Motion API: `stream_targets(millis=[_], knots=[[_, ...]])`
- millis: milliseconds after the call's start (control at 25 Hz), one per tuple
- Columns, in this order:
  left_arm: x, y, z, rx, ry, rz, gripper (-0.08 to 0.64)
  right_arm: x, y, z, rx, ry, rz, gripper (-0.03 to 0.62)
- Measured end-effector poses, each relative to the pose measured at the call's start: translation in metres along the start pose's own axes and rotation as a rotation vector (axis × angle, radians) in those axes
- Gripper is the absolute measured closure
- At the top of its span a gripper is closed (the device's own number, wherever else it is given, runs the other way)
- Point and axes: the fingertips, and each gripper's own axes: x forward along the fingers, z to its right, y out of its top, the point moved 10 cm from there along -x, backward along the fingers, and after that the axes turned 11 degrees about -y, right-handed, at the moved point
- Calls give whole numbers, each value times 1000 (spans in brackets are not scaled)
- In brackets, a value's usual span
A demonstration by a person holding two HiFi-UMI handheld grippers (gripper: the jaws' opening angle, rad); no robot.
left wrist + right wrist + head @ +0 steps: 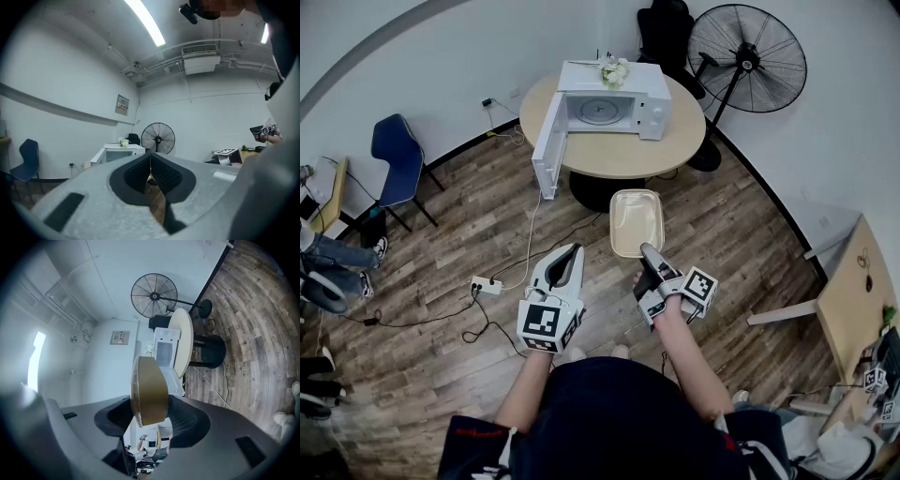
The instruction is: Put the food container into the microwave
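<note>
1. Now, the right claw [649,251] is clamped on the food container [636,220]. Its two pads press on the near edge of the container, one on each side.
2. Beyond that grip, the food container sticks straight out ahead of the right claw, held in the air over the wooden floor [441,375]. It is a pale, rounded rectangular tub, and it touches nothing but the pads.
3. Just left of the right claw, the left claw [567,258] is held level with its jaws together at the tips. It holds nothing.
4. Ahead of both claws, well apart from them, the microwave [652,108] stands on a round desk [619,155].
5. The microwave's door [548,145] is swung wide open toward the left claw's side, and the turntable shows inside the cavity.
6. A small bunch of pale flowers [615,70] sits on top of the microwave.
7. Further ahead and to the right of the right claw stands a large black fan [748,58].
8. Far to the left of the left claw stands a blue chair [397,150], and a white power strip [486,286] lies on the floor nearer that claw.
</note>
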Motion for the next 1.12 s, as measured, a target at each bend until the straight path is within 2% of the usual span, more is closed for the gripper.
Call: stream_targets(millis=[440,680,920,1120], knots=[[14,-7,11,-6,15,-28,543,-3,10,8,24,8,-31,367],[24,-16,26,22,30,-51,543,-7,22,21,43,-2,-61,367],[26,-29,39,4,59,-71,543,-9,28,38,61,-12,-95,367],[33,-30,34,2,76,-83,543,-1,34,41,69,-22,-108,367]])
